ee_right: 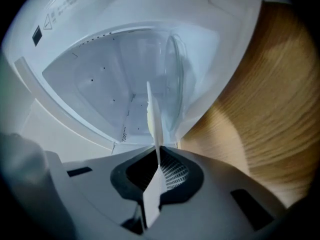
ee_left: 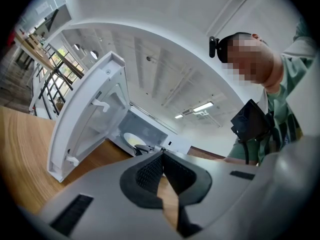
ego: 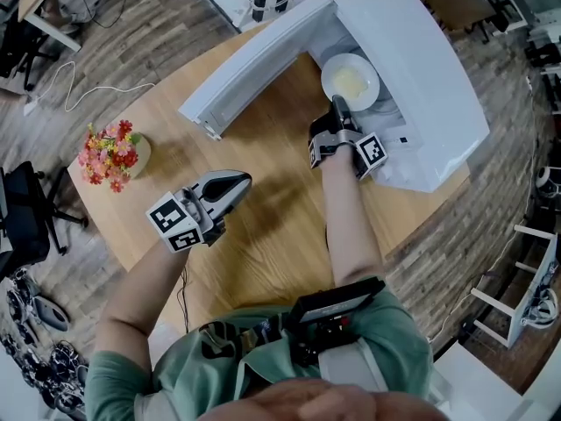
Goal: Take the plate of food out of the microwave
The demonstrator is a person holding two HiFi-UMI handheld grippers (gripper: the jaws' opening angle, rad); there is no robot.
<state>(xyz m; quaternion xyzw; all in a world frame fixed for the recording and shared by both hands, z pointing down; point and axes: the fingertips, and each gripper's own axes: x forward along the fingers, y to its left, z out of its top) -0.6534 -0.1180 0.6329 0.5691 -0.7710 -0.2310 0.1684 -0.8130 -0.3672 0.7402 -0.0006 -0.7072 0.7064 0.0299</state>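
The microwave (ego: 429, 68) at the upper right stands with its door (ego: 250, 64) swung wide, and the plate of food (ego: 351, 82) sits just inside its mouth. The right claw (ego: 340, 105) pinches the plate's near rim, so the grasp looks done and the lift out onto the tabletop (ego: 263, 235) is left. The left claw (ego: 238, 182), lower left, is pressed together on nothing.

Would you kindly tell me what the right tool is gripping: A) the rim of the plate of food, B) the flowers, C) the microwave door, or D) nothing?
A: the right tool is shut on the plate by its rim, seen edge-on between its pads at the mouth of the microwave.
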